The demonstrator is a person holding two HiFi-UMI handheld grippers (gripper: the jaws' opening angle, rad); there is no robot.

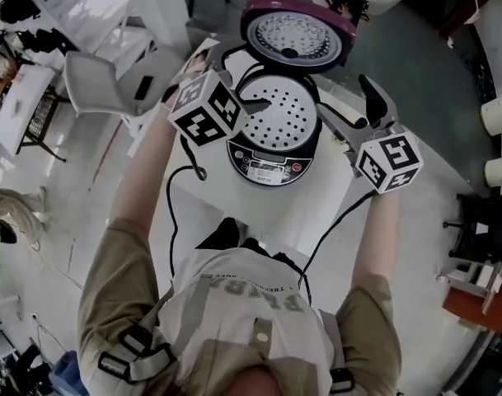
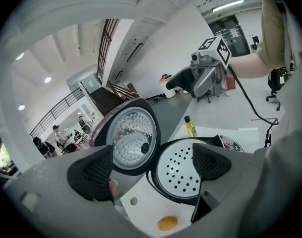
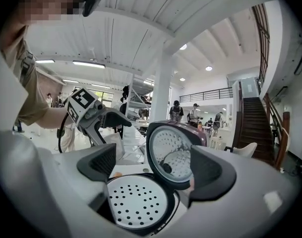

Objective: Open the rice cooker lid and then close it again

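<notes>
The rice cooker (image 1: pixel 271 159) stands on a white table (image 1: pixel 316 213) with its maroon lid (image 1: pixel 297 35) swung fully open and upright at the back. A white perforated steam tray (image 1: pixel 285 120) fills the pot. My left gripper (image 1: pixel 244 85) hovers open at the cooker's left rim, my right gripper (image 1: pixel 354 110) open at its right side. In the left gripper view the open left gripper (image 2: pixel 153 167) frames the lid (image 2: pixel 133 138) and tray (image 2: pixel 183 170). In the right gripper view the open right gripper (image 3: pixel 153 165) frames the lid (image 3: pixel 173 152) and tray (image 3: pixel 136 202). Neither touches anything.
A black power cable (image 1: pixel 175 213) trails off the table's left edge. A white chair (image 1: pixel 110 81) stands to the left and a black one (image 1: pixel 481 221) to the right. A yellow bottle (image 2: pixel 190 127) and a small orange thing (image 2: pixel 166 223) sit on the table.
</notes>
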